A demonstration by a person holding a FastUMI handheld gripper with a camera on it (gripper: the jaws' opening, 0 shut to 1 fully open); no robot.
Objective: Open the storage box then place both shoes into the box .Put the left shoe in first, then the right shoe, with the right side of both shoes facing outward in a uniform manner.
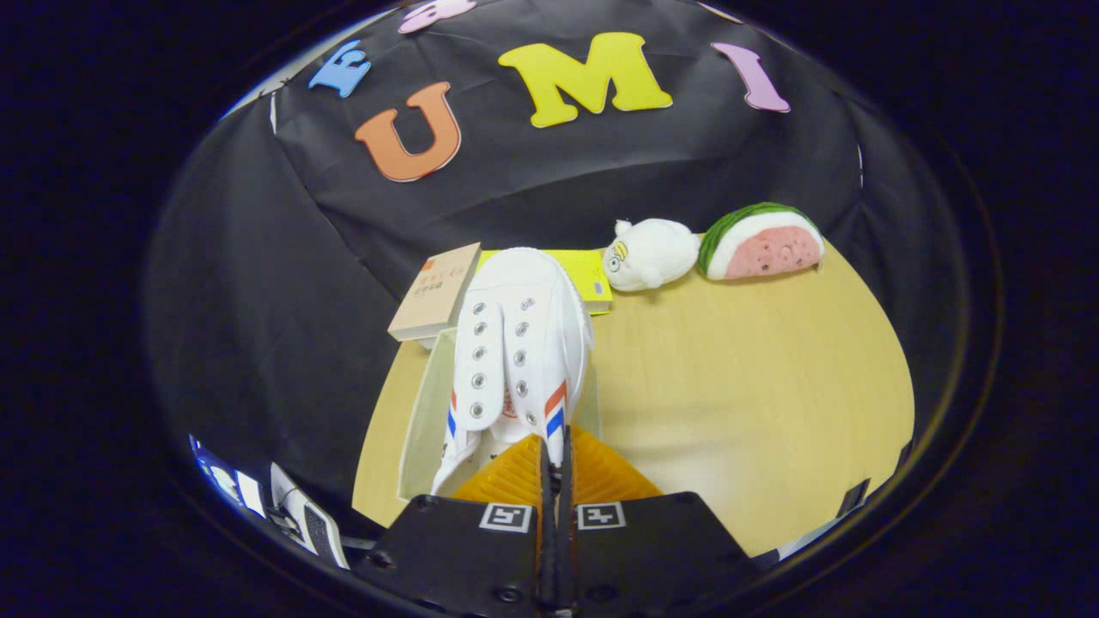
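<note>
Fingers (554,451) pinch a white sneaker (519,343) over the open storage box (421,421); judging by this, placing remains unfinished.

A pale wooden desk (755,378) with a rounded far edge stands against a creased black cloth wall (258,283), which wraps around its back and left side. Soft light glosses the desktop.

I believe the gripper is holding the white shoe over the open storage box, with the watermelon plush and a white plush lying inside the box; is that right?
Not quite. In the gripper view, the watermelon plush and white plush lie on the table near the far wall, beyond the fingers, not inside the storage box. The gripper does pinch the white shoe over the open box.
</note>
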